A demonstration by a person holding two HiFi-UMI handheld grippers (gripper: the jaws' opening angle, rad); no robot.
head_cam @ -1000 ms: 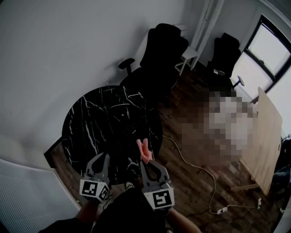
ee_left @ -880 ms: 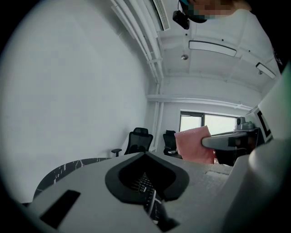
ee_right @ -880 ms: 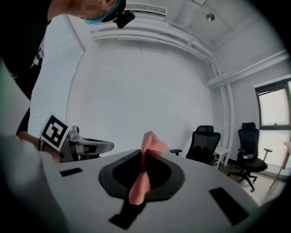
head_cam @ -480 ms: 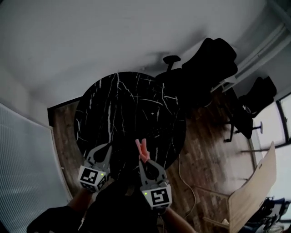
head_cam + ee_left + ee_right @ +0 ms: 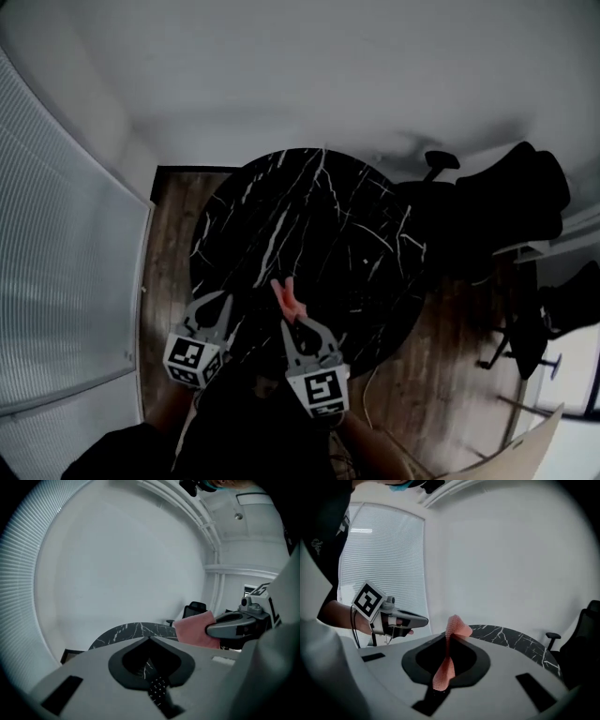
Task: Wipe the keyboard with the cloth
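No keyboard shows in any view. A pink cloth sticks up from my right gripper, which is shut on it; in the right gripper view the cloth runs pinched between the jaws of that gripper. My left gripper hangs beside it, shut on nothing, its jaws meeting at a point. Both grippers are held near my body, above the near edge of a round black marble table. The left gripper view shows the cloth and the right gripper to its right.
White blinds cover the left side. A white wall stands behind the table. Black office chairs sit to the right on a wooden floor. A pale wooden board shows at the bottom right.
The head view has swung left: the table and chairs have shifted right and the blinds have come into view. Both grippers keep their pose, and the cloth stays held.
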